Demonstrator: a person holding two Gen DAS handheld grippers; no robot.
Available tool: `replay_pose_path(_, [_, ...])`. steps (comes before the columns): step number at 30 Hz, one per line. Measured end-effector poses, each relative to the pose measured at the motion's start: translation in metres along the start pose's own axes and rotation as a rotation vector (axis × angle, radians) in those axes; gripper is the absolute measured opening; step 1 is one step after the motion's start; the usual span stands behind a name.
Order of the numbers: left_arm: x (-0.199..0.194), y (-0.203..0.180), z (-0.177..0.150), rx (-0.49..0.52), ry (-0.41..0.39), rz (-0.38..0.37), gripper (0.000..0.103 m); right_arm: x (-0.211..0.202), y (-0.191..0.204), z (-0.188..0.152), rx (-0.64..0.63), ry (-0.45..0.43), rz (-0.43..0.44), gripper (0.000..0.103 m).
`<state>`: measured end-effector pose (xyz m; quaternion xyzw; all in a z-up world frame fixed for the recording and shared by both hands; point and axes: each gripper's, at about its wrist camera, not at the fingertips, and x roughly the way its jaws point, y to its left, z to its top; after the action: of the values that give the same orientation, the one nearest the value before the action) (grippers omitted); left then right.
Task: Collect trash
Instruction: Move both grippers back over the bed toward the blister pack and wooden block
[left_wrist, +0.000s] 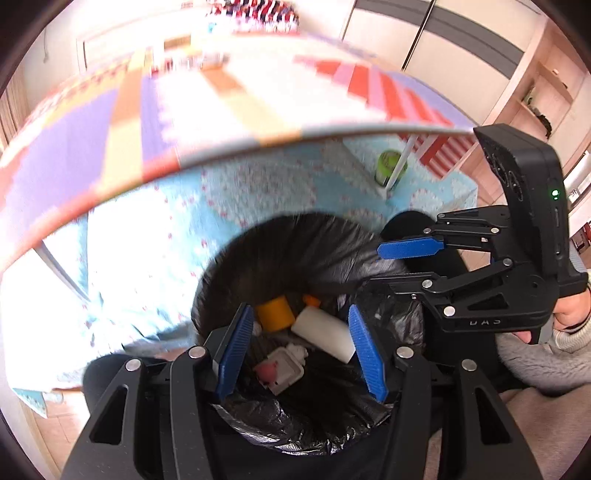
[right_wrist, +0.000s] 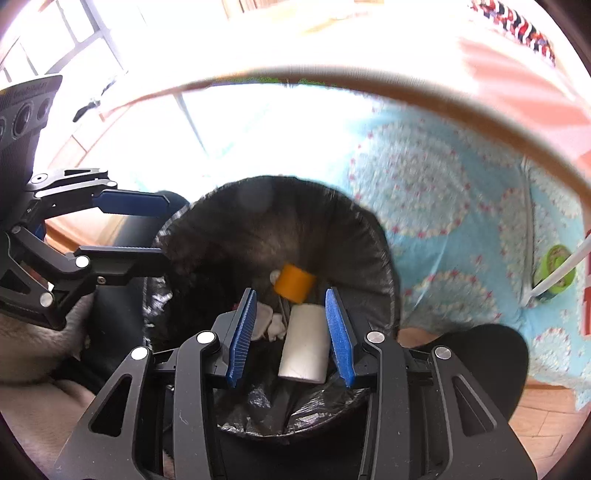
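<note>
With the white roll (right_wrist: 303, 343) and yellow cylinder (right_wrist: 295, 281) lying in the lined bin (right_wrist: 207, 221), both the left gripper (left_wrist: 301, 350) and right gripper (right_wrist: 291, 336) hang above it, fingers parted and empty, so lift clear of the liner's rim before seeking more trash.

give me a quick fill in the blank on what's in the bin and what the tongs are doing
1. The bin liner is ____ in colour.
2. Next to the white roll in the bin lies a cylinder coloured ____.
3. Both the left tongs and the right tongs hold ____.
4. The can under the table is ____.

Missing words: black; orange; nothing; green
</note>
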<state>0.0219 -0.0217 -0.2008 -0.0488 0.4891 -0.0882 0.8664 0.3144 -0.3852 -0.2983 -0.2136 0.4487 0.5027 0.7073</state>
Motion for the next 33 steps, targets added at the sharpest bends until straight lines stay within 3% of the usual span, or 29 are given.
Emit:
replay_pose_path(7, [-0.044, -0.003, 0.020, 0.070, -0.119, 0.026, 0.052, -0.040, 0.001, 0.019, -0.025, -0.106, -0.018, 0.039])
replay_pose_path(19, [-0.086, 0.025, 0.065, 0.086, -0.227, 0.092, 0.052, -0.073, 0.007, 0.067, -0.108, -0.216, -0.012, 0.043])
replay_pose_path(33, [-0.072, 0.071, 0.123, 0.063, -0.244, 0.163, 0.052, -0.082, -0.012, 0.134, -0.125, -0.296, -0.051, 0.046])
